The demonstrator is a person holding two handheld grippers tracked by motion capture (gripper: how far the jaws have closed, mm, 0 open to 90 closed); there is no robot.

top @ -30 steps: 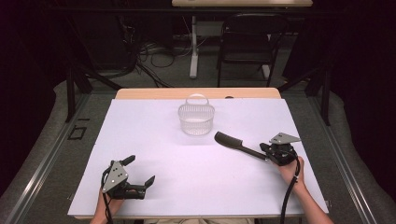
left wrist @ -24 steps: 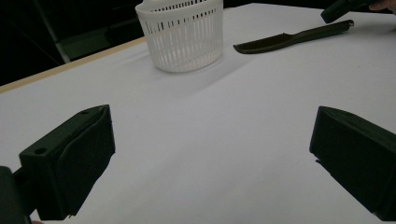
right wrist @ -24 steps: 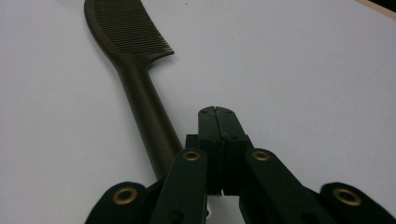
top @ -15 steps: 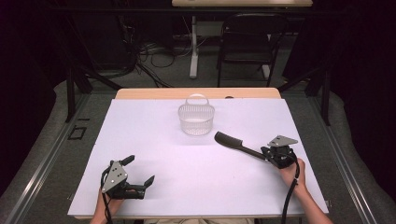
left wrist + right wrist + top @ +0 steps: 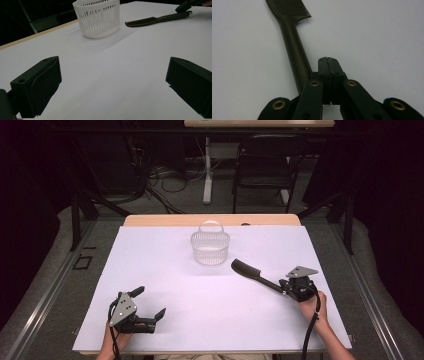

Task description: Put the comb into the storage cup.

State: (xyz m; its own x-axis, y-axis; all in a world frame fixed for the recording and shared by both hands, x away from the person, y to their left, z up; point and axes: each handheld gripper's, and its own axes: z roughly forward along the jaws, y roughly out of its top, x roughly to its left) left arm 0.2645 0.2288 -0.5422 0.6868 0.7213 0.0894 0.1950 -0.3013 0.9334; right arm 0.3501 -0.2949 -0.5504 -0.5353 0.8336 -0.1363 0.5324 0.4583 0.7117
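The comb [image 5: 291, 37] runs off the top edge, its handle end hidden behind the jaws.

There is one white basket [image 5: 210, 248] with slits. There is one dark comb [image 5: 255, 274] with a long handle. There are two black grippers, the left gripper [image 5: 148, 305] and the right gripper [image 5: 286, 289]. One chair [image 5: 263, 167] stands behind the table [image 5: 165, 270].

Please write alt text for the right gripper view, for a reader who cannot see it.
The right tool has its two black jaws shut together, nothing between them, beside the handle of a dark comb lying on the white table.
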